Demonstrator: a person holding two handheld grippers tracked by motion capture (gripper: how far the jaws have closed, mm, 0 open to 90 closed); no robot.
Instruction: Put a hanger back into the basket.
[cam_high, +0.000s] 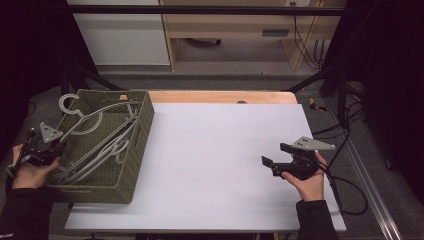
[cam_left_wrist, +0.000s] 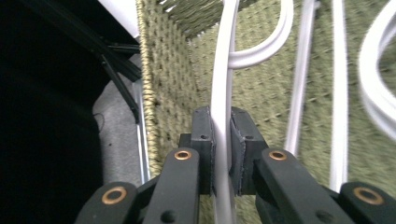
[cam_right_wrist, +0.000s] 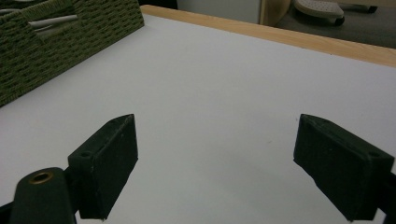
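A green woven basket (cam_high: 142, 132) stands on the left part of the table and holds several white clothes hangers (cam_high: 102, 145). My left gripper (cam_high: 42, 147) is at the basket's left wall, shut on the bar of one white hanger (cam_left_wrist: 221, 98); in the left gripper view both pads clamp that bar, with the basket wall (cam_left_wrist: 166, 74) close on the left. My right gripper (cam_high: 275, 155) hovers over the white table top at the right, open, with nothing between its fingers (cam_right_wrist: 109, 158).
A white sheet (cam_high: 220, 150) covers the table, with a wooden edge (cam_high: 220, 96) showing at the back. The basket's corner (cam_right_wrist: 56, 42) appears at the upper left of the right gripper view. A cable (cam_high: 350, 185) trails off the table's right side.
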